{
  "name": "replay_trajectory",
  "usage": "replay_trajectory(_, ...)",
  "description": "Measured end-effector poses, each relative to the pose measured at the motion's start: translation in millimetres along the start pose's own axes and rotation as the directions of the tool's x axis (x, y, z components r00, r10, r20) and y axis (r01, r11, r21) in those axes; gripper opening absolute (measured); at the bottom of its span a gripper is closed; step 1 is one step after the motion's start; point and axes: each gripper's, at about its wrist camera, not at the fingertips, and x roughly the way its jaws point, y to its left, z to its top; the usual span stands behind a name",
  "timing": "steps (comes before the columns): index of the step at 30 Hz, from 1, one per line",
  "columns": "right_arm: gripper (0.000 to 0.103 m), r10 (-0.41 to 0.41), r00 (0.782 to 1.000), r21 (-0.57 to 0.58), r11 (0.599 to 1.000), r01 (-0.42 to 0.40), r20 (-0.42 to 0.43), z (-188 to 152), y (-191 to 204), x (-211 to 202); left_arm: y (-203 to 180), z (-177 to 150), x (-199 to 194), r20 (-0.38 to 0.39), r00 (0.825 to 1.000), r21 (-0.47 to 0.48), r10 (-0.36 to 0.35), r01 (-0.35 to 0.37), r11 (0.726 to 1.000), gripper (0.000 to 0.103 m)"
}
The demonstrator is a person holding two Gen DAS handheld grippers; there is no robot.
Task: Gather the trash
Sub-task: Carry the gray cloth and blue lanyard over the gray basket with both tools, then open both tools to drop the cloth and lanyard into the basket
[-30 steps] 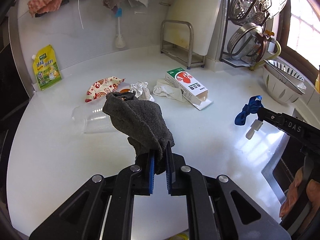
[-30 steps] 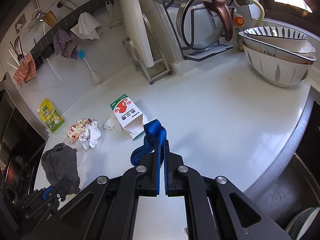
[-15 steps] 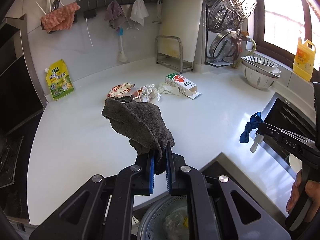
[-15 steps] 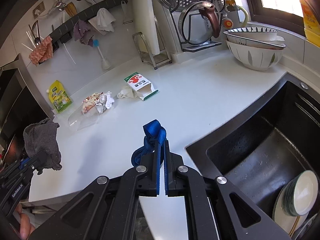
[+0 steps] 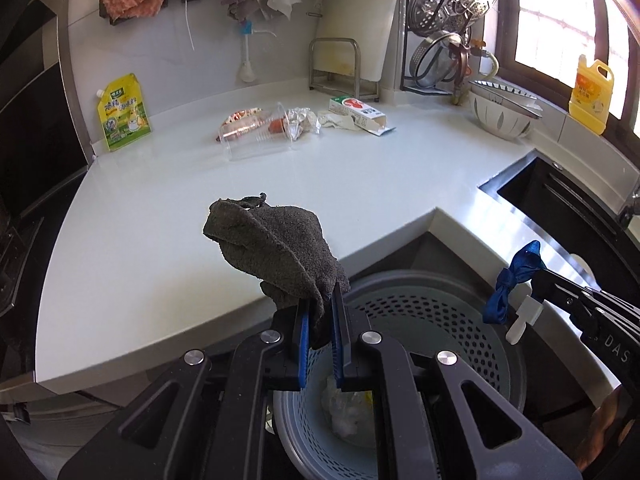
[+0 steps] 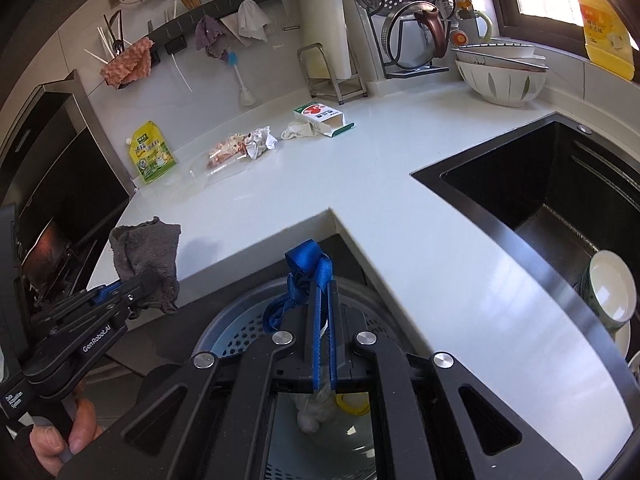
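My left gripper (image 5: 320, 304) is shut on a dark grey rag (image 5: 276, 252), which it holds up over the near rim of a grey perforated bin (image 5: 432, 312) below the counter's inner corner. The right gripper (image 6: 322, 292) is shut on a blue ribbon (image 6: 306, 268) above the same bin (image 6: 240, 328); that ribbon (image 5: 516, 280) also shows at the right of the left wrist view. White crumpled trash (image 5: 344, 412) lies in the bin's bottom. On the white counter (image 5: 200, 216) remain a milk carton (image 5: 356, 110), a clear plastic cup (image 5: 256, 138), a snack wrapper (image 5: 240, 116) and crumpled paper (image 5: 300, 122).
A yellow-green pouch (image 5: 122, 112) leans on the back wall at the left. A black sink (image 6: 552, 200) with a bowl (image 6: 608, 288) opens at the right. Stacked bowls (image 5: 504, 110), a pot-lid rack (image 5: 452, 28) and a yellow bottle (image 5: 590, 96) stand along the window side.
Both grippers have pulled back from the counter with the rag and the ribbon still held. They now hang past the counter's edge, over the bin that has come into view.
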Motion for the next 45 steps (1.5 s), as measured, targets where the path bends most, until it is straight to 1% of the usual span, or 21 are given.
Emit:
replay_trajectory(4,0.003,0.001,1.0,-0.008,1.0,-0.001,-0.013,-24,10,-1,1,-23,0,-0.019,1.0,0.016,0.009,-0.009,1.0,0.01)
replay_trajectory(7,0.003,0.005,1.0,-0.01,1.0,-0.005,-0.023,-35,14,0,4,-35,0,-0.035,0.999,0.014,0.015,-0.014,1.0,0.01)
replay_trajectory(15,0.003,0.009,1.0,-0.012,1.0,-0.009,-0.027,-55,16,-1,4,-53,1,-0.055,0.998,0.01,0.004,-0.004,1.0,0.01)
replay_trajectory(29,0.003,-0.01,0.998,-0.014,1.0,0.009,-0.064,-70,11,6,-6,-64,20,-0.116,0.993,0.011,-0.034,0.036,0.999,0.01)
replay_trajectory(37,0.003,-0.006,0.997,0.005,1.0,0.007,-0.075,-72,6,9,-20,-71,25,-0.152,0.986,0.03,-0.071,0.077,0.997,0.01)
replay_trajectory(43,0.003,-0.006,0.997,0.008,1.0,0.007,-0.074,-73,5,9,-22,-72,26,-0.163,0.984,0.033,-0.074,0.081,0.996,0.01)
replay_trajectory(45,0.004,-0.005,0.997,0.008,1.0,0.006,-0.073,-72,4,10,-20,-71,26,-0.164,0.984,0.028,-0.073,0.078,0.997,0.013)
